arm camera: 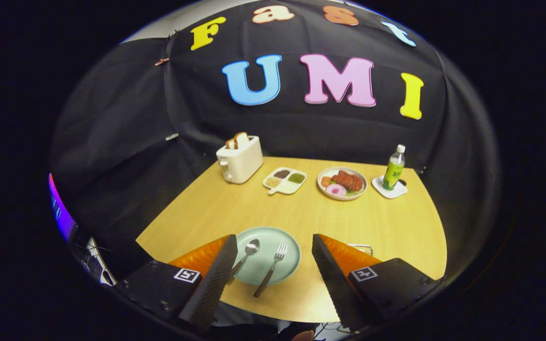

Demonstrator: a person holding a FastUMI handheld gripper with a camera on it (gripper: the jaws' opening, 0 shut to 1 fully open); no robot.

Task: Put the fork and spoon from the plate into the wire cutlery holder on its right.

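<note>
**While nothing's been grabbed yet: approach stage, fork + spoon both on the plate**

Since the gripper (273, 265) is hanging above the near edge of the table (386, 222) w/ its fingers spread wide and nothing between them, I'd call this the very start, i.e. lining up for the first pick. Both utensils are lying on the pale green plate (266, 239), which sits just ahead of and between the fingers.

Where stuff is:
- spoon (247, 253): left half of the plate, bowl pointing away, handle running back toward the left finger and partly hidden behind it
- fork (270, 267): right of the spoon, tines pointing away, handle end hanging off the plate's near rim onto the table
- wire cutlery holder (360, 247): right of the plate, mostly tucked behind the right finger, only a bit of its top rim peeks out, so can't tell much about it tbh

Far side of the table has a toaster (240, 158), a divided snack tray (285, 181), a food plate (342, 183) and a bottle (394, 168), all well apart from the action, prob irrelevant.

Next move imo: drop down, pick one utensil. Fork looks easier bc the overhanging handle gives the fingers something to close on. Spoon lies flat on the plate and close to the fork, so risk of nudging both. Then lift, swing right, drop it upright into the holder.
</note>
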